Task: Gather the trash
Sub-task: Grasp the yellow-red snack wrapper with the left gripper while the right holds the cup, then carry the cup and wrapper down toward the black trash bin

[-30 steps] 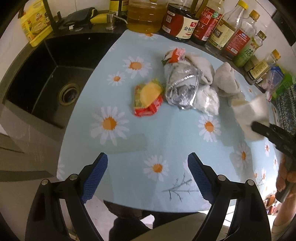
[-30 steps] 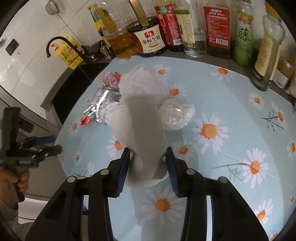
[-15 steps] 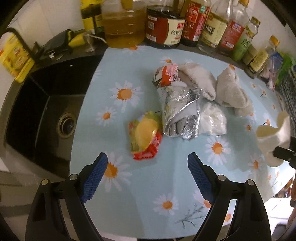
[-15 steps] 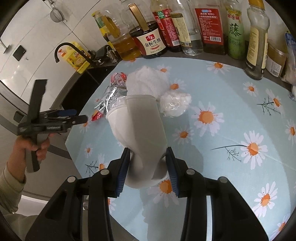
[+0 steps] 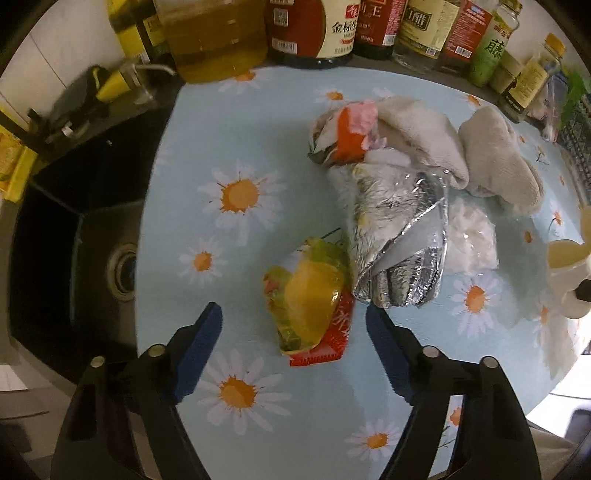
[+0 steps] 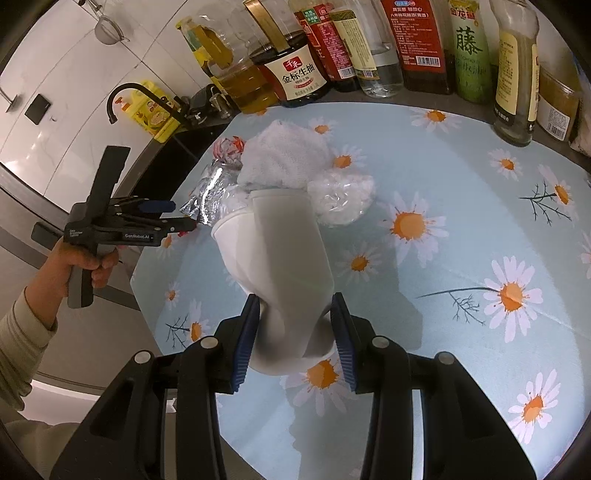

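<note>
Three wrappers [image 5: 308, 301], two towels [image 5: 424, 140] — one cup [image 6: 275, 269].

left tool [image 5: 293, 328] has come down over the yellow wrapper [image 5: 308, 308], jaws closing.

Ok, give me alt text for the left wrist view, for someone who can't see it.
The left gripper hovers over a yellow snack wrapper on a daisy-print tablecloth, jaws closing with the wrapper between them, not yet gripped. Beyond lie a foil bag, crumpled towels and a row of bottles; a dark sink sits left.
</note>
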Tool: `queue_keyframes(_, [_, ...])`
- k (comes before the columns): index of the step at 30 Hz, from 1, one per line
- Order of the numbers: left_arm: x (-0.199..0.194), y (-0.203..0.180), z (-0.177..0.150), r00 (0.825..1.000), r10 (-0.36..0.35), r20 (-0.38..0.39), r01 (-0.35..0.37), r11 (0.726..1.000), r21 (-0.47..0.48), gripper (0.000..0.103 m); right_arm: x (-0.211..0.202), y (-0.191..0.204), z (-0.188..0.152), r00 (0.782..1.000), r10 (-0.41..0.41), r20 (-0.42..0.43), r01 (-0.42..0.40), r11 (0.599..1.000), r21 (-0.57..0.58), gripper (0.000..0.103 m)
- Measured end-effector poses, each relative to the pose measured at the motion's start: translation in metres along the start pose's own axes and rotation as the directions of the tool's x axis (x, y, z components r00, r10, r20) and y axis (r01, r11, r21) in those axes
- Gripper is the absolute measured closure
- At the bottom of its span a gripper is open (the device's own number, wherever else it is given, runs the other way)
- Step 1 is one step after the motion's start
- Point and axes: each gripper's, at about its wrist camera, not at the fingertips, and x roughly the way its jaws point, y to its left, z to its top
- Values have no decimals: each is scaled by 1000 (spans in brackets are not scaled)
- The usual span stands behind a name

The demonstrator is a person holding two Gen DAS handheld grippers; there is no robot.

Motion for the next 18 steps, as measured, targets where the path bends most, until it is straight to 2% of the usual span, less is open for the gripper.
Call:
queue_keyframes(1, [3, 1, 1, 1000, -2, -9, 2, 1000, 4, 33, 0, -1, 0, 1000, 1, 2, -1, 1000, 4, 62])
queue_keyframes(6, [7, 2, 4, 1000, -2, -12, 3, 998, 59, 35, -4, -6, 1, 1000, -5, 10, 5, 1000, 17, 62])
queue_keyframes(9, [11, 2, 8, 1000, -10, -26, 12, 997, 75, 44, -5, -7, 1, 1000, -8, 11, 7, 1000, 23, 62])
queue_keyframes(12, [13, 5, 10, 1000, -16, -24, 19, 996, 86, 48, -6, -6, 0, 1000, -10, 13, 9, 1000, 26, 62])
queue_keyframes(18, [12, 5, 9, 1000, -26, -13, 27, 994, 102, 49, -6, -4, -4, 1000, -15, 15, 14, 999, 35, 62])
